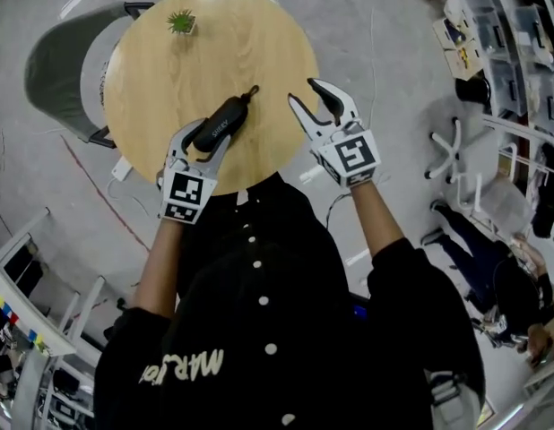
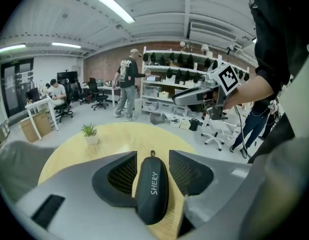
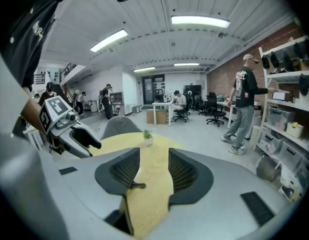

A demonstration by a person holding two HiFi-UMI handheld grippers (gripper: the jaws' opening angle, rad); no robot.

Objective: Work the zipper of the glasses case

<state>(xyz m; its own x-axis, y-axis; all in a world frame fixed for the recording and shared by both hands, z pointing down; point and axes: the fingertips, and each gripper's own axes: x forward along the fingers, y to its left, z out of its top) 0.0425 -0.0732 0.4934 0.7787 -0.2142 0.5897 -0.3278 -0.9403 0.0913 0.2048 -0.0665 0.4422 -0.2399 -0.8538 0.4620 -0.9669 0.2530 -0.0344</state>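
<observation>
- 1 round wooden table (image 1: pixel 169 79) is in front of you, with 1 small potted plant (image 1: pixel 180 21) near its far edge and 1 grey chair (image 1: pixel 57 70) at its left side.
- There is 1 glasses case (image 1: pixel 219 124), black and oblong, over the near part of the table. Its zipper pull (image 1: pixel 252 90) points away from you.
- You hold 2 grippers, 1 in each hand, each with a marker cube.
- Your left gripper (image 1: pixel 210 135) is clenched on the glasses case. In the left gripper view the case lies lengthwise between the 2 pads, with its printed side up and its near end over the gripper body.
- Your right gripper (image 1: pixel 302 90) is released, its 2 jaws wide apart. Only bare tabletop shows between them. It is just to the right of the case's pull end and does not touch the case.
- Whether the case rests on the table, no view shows.
</observation>
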